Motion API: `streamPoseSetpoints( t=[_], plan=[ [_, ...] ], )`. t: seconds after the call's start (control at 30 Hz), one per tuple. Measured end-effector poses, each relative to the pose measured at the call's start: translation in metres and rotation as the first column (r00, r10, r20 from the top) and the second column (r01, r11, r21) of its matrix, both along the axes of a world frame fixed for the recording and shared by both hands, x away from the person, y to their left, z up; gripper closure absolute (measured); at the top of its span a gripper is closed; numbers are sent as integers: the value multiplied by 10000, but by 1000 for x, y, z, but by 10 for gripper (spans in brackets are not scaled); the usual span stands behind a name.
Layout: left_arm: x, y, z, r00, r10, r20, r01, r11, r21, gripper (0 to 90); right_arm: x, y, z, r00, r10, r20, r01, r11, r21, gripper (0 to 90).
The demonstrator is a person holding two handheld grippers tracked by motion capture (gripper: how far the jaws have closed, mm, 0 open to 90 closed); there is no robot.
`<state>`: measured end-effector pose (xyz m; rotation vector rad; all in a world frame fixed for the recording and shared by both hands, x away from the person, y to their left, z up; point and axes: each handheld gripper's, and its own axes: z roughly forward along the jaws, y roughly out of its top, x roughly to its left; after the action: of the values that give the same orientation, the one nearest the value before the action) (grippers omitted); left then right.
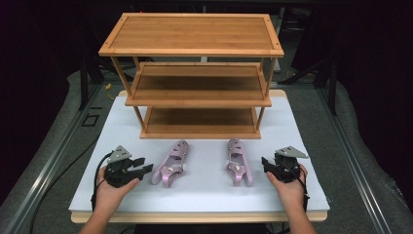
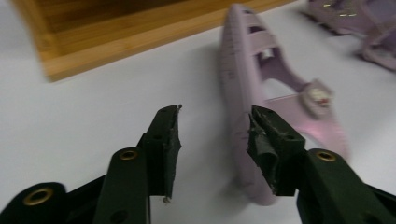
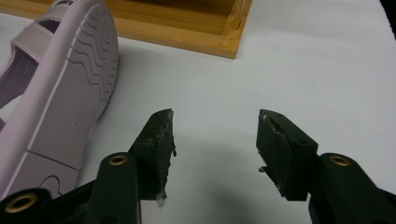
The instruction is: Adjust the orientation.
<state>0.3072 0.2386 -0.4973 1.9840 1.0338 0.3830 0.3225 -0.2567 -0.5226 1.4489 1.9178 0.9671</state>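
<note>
Two pink sandals lie on their sides on the white table top, the left sandal and the right sandal, in front of a three-tier bamboo rack. My left gripper rests just left of the left sandal, jaws open and empty. In the left gripper view the left sandal lies against the outer side of one fingertip. My right gripper sits open just right of the right sandal. The right gripper view shows that sandal's ridged sole to the left of the empty jaws.
The rack's bottom shelf edge stands close behind both sandals. Bare white table top stretches between my two hands and to the front edge. Dark floor and metal rails surround the table.
</note>
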Motion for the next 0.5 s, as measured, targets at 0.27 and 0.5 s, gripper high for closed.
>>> streamPoseSetpoints(
  t=[0.27, 0.5],
  plan=[
    [-9, -21, 2, 9977, -427, 528, 409, 9986, 348, 738, 0, -3, -1, 9999, -107, -47, 108, 9998, 173, 473],
    [-9, -25, 0, 9985, -448, 313, 432, 9979, 489, 887, 1, -5, -2, 9997, -238, -95, 242, 9988, 415, 473]
  ],
)
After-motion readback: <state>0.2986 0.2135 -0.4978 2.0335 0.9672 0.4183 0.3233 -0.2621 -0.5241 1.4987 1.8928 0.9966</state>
